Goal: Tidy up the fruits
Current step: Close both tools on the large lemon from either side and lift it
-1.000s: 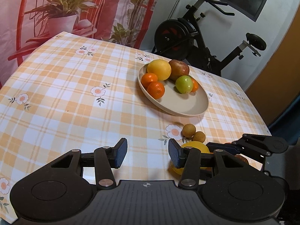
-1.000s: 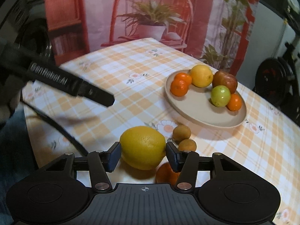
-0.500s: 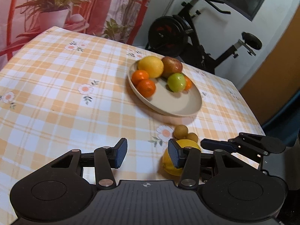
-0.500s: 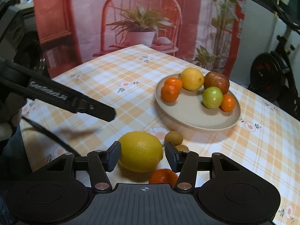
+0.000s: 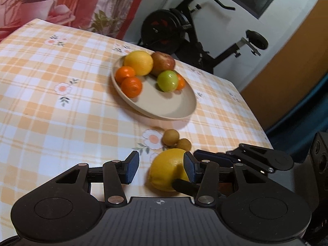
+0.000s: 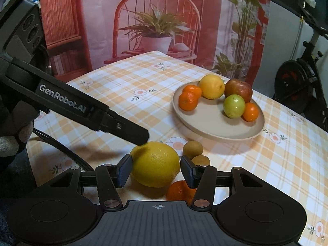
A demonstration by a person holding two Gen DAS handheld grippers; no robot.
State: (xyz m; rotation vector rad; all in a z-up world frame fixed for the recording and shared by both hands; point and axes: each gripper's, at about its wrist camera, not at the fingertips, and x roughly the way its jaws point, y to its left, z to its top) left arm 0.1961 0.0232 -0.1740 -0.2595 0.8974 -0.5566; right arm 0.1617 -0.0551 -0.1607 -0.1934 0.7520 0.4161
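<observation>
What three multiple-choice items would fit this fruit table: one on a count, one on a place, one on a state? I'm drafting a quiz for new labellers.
1. Oranges on the plate:
A. one
B. three
C. five

2. The two brown fruits lie:
A. on the plate
B. at the table's far edge
C. on the cloth, between the plate and the lemon

3. The lemon on the cloth is:
A. whole
B. halved
C. peeled

Answers:
1. B: two oranges sit at the plate's left and one sits at its right, beside the green fruit.
2. C: both rest on the cloth, just past the lemon and in front of the plate's near rim.
3. A: its yellow rind is unbroken all round, with no cut face showing.
</observation>
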